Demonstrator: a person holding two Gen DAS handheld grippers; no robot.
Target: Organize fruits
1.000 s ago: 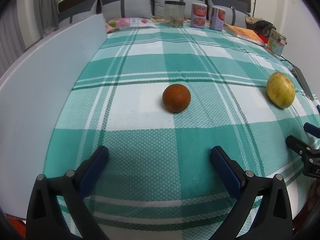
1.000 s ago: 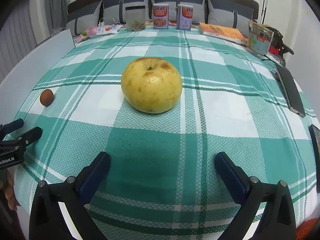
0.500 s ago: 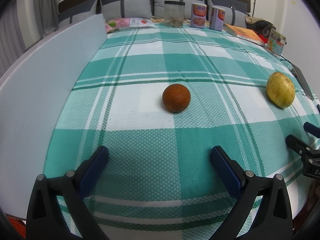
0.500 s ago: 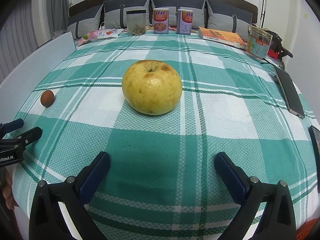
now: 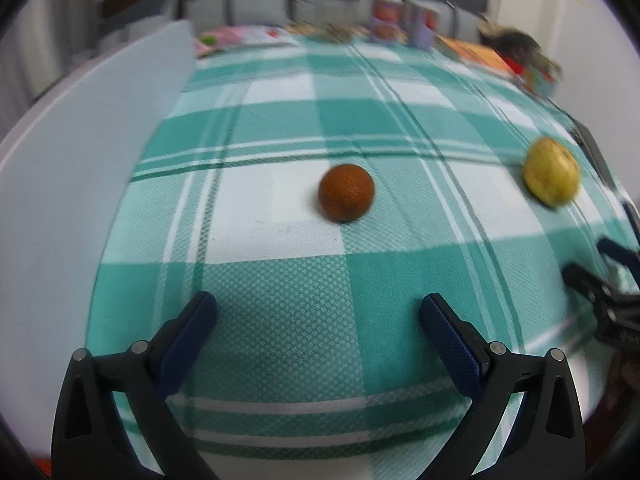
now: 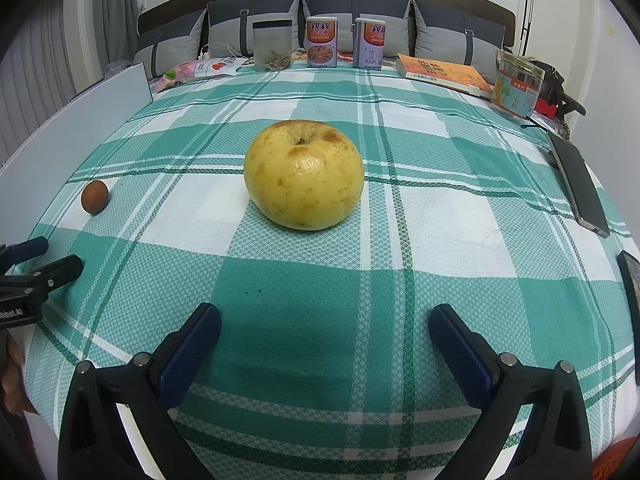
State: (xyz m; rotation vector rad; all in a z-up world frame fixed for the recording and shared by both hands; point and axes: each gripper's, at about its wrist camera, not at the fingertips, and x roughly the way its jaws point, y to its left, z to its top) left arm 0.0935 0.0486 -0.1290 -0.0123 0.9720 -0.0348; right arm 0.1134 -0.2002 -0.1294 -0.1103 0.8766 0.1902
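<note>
Right wrist view: a large yellow apple [image 6: 304,174] is seen sitting upright, stem hollow up, on a green and white checked cloth [image 6: 460,232], straight ahead of the right gripper [image 6: 324,334], whose blue-padded fingers are spread wide with nothing between them. Well to the left lies a small brown-orange fruit [image 6: 95,197].

In the left wrist view, which is blurred, that same small fruit [image 5: 346,192] is shown ahead of the left gripper [image 5: 318,320], its fingers likewise spread and empty; the apple [image 5: 552,171] is seen far to the right.

No fruit appears to have been picked up yet, so the step in hand is judged to be the approach. Next, each gripper would probably need to be carried forward until its fruit sits between the pads; the wide apple would call for a nearly full opening.

At the far edge, two cans [image 6: 322,42] with orange labels and Chinese characters are visible, along with an orange book [image 6: 444,73]; the writing cannot be read with confidence.
</note>
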